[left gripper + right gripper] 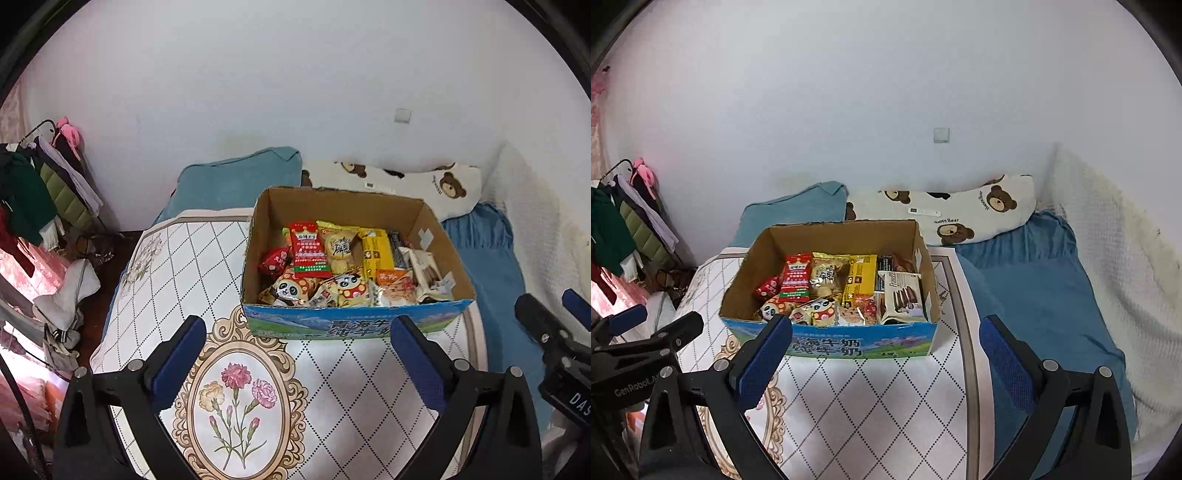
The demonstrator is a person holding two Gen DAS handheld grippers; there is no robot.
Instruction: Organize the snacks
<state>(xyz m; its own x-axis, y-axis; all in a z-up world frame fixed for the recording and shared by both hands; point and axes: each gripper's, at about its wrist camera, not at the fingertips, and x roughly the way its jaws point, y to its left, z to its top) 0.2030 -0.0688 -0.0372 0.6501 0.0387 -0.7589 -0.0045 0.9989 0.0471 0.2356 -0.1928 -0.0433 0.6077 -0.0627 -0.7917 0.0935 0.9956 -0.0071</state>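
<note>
An open cardboard box point(258, 236) with a blue printed front stands on a white floral table top point(177, 258); it also shows in the right wrist view point(746, 273). It holds several snack packets: a red packet point(308, 249), a yellow packet point(376, 253), panda packets point(291, 290) and a white biscuit pack point(901, 295). My left gripper point(297, 332) is open and empty, just in front of the box. My right gripper point(884, 332) is open and empty, in front of the box's right half. Each gripper shows at the edge of the other's view.
The table top point(871, 398) lies over a bed with a blue sheet point(1034, 288), a teal pillow point(240, 181) and a bear-print pillow point(960, 214). A clothes rack point(40, 184) stands at the left. A white wall is behind.
</note>
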